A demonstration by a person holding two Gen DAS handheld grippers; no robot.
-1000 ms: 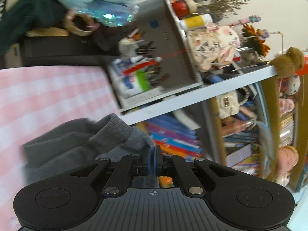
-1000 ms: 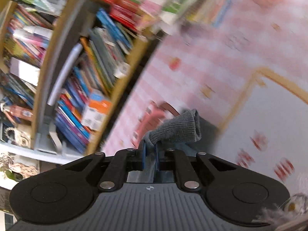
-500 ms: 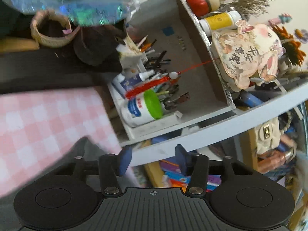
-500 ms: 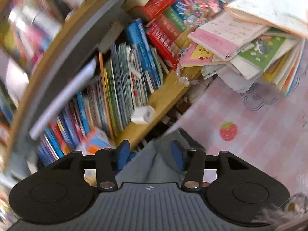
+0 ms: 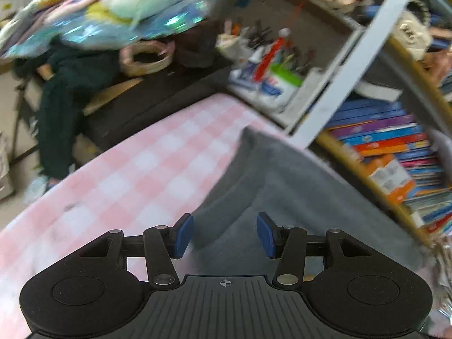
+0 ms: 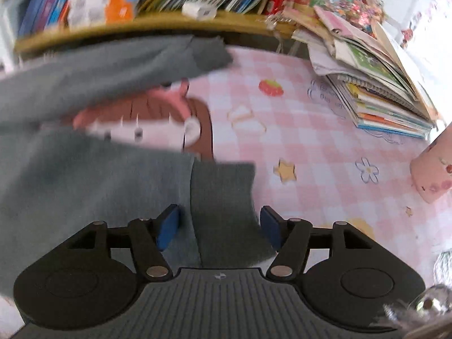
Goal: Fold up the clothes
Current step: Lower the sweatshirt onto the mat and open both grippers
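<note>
Both of my grippers were pinching grey knit a second ago; now the left gripper (image 5: 225, 234) has its blue pads spread wide with nothing between them, and the right gripper (image 6: 222, 228) is spread just the same. So the grey sweater (image 5: 285, 197) has been let go and lies on the pink checked tablecloth (image 5: 147, 169), close against the bookshelf (image 5: 395, 147). I read that as one fold set down and released, though I cannot tell from here how many folds remain. From the left wrist I see a long edge of the sweater running away from me, with a raised fold or sleeve along it, and beyond the cloth a cluttered shelf of pens and bottles (image 5: 271, 65). The right wrist shows what the left cannot: a ribbed cuff (image 6: 223, 197) lying flat right in front of the open jaws, a second grey sleeve (image 6: 127, 59) stretched toward the shelf edge, and a cartoon print on the cloth between them. It also shows a stack of notebooks (image 6: 375, 84) well apart to the right.
</note>
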